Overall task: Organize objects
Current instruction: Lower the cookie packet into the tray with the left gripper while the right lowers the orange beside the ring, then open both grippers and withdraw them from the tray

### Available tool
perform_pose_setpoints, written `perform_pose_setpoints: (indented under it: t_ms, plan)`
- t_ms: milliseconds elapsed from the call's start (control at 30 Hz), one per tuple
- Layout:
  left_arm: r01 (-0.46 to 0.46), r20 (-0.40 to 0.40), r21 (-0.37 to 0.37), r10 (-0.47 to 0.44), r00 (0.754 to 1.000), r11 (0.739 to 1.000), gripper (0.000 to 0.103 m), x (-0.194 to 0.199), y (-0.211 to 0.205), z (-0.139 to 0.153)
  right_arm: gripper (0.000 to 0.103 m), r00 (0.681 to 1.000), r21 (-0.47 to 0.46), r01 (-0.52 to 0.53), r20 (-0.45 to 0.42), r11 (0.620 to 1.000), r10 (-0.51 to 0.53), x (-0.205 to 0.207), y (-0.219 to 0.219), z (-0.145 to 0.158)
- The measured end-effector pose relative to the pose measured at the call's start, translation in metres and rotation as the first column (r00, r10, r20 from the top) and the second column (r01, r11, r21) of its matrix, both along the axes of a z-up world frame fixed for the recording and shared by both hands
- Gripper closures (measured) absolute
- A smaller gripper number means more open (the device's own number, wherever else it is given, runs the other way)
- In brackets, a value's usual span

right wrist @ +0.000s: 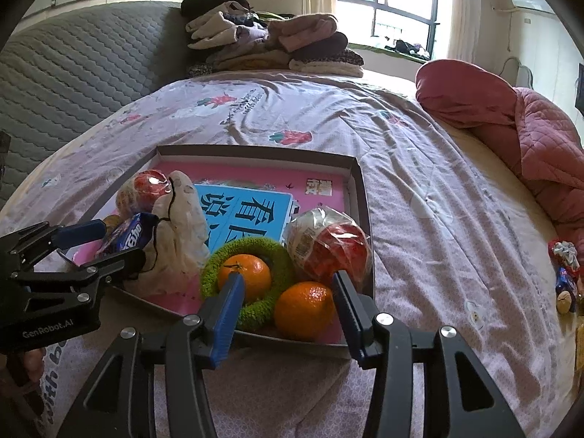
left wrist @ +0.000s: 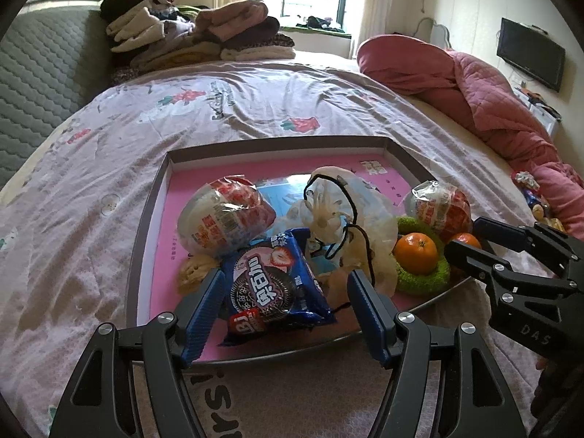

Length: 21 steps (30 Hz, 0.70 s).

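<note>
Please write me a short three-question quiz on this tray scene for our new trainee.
1. True or false: one orange sits inside the green ring.
2. Which item lies between the left gripper fingers? A) the blue cookie packet B) the white drawstring bag C) a wrapped snack ball
3. Fill in: the second orange lies in the tray, ____ the green ring, between the right gripper fingers.

Key: 1 true; 2 A; 3 outside.
</note>
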State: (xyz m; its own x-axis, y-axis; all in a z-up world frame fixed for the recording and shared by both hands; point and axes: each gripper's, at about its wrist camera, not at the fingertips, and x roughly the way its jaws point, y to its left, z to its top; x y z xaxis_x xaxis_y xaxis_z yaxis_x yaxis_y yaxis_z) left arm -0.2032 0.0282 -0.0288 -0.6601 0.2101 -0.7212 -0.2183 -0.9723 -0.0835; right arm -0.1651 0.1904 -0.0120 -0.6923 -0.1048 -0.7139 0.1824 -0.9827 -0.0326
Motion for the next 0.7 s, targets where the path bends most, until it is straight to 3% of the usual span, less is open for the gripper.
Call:
perform_pose_setpoints:
  t_ms: [700]
  plan:
    - [-0.082, -0.126, -0.005, 0.081, 0.989, 0.997, 0.027, 0.048, -0.014, 0.052, 0.047, 0.987, -0.078, -0.011, -0.158, 0.997, -0.001, 0.043, -0.004, 0.042]
